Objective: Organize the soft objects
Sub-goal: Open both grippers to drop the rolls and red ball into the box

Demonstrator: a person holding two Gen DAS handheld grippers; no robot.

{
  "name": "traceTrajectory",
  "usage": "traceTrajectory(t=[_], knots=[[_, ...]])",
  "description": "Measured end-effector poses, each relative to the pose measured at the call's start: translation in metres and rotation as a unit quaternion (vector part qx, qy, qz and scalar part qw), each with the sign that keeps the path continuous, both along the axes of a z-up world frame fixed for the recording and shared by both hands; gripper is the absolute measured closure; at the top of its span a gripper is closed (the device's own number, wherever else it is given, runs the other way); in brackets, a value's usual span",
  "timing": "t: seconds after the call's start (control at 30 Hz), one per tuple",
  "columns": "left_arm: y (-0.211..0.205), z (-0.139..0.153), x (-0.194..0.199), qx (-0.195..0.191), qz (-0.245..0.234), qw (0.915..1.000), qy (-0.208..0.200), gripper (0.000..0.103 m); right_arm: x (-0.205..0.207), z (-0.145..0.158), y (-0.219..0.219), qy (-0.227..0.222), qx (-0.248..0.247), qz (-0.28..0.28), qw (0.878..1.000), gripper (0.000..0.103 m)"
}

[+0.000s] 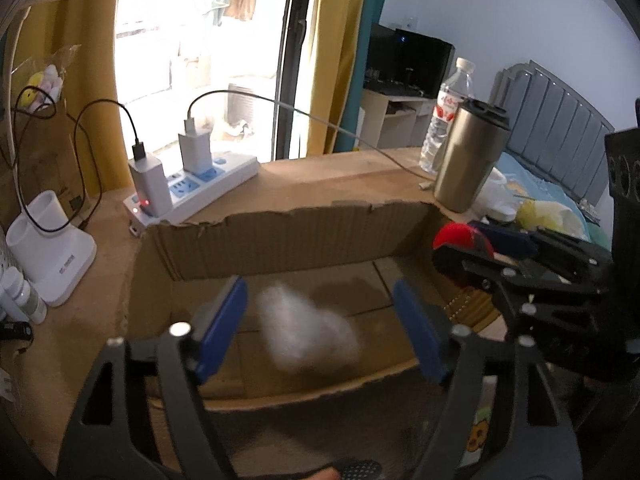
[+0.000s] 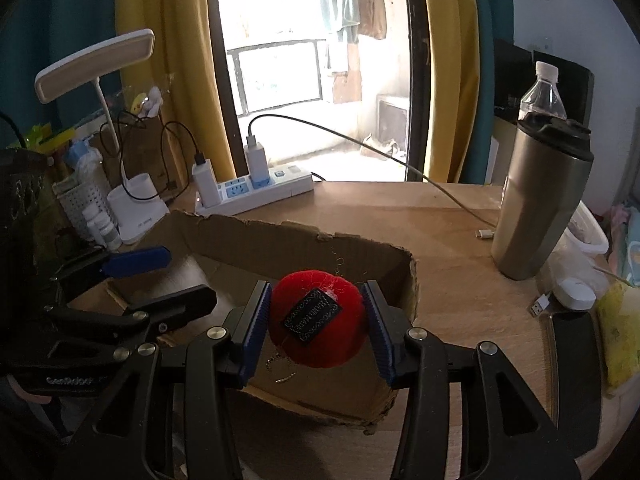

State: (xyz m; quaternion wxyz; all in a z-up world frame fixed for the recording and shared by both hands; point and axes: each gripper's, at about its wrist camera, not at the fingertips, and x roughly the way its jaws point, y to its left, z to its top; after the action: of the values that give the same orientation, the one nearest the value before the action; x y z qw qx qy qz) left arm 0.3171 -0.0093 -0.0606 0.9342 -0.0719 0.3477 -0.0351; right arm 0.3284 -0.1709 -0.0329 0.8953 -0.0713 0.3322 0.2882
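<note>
Left wrist view: released left tool point(image 1: 320, 330) over white fluff point(image 1: 308, 330) in box point(image 1: 304, 236); right tool point(image 2: 318, 326) clenched red ball point(image 2: 316, 320), undelivered.

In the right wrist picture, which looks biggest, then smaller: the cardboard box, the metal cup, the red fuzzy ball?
1. cardboard box
2. metal cup
3. red fuzzy ball

The ball sits closest to the camera, so it looks bigger than it is.

Each gripper, left point(image 1: 320, 320) and right point(image 2: 316, 322), has 2 black plastic arms with triangular cut-outs, round silver screws at the joints, and blue ridged pads point(image 2: 256, 328) on its fingers. White lettering, too small to read, marks the left gripper's black body.
</note>
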Motion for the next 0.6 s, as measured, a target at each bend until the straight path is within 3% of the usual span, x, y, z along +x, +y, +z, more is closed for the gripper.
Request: traceTrajectory(t=[0.13,0.27,0.6], knots=[[-0.001,0.001,-0.002,0.005,0.002,1.0000,-0.003,0.022,-0.002,0.001,0.001,-0.002,-0.011,0.004,1.000,0.048],[0.000,0.004,-0.008,0.004,0.005,0.9999,-0.009,0.022,-0.004,0.005,-0.002,-0.011,-0.012,-0.005,1.000,0.034],[0.008,0.015,-0.027,0.007,0.031,0.9993,-0.019,0.021,-0.020,0.019,-0.004,-0.029,-0.022,-0.014,0.999,0.032]])
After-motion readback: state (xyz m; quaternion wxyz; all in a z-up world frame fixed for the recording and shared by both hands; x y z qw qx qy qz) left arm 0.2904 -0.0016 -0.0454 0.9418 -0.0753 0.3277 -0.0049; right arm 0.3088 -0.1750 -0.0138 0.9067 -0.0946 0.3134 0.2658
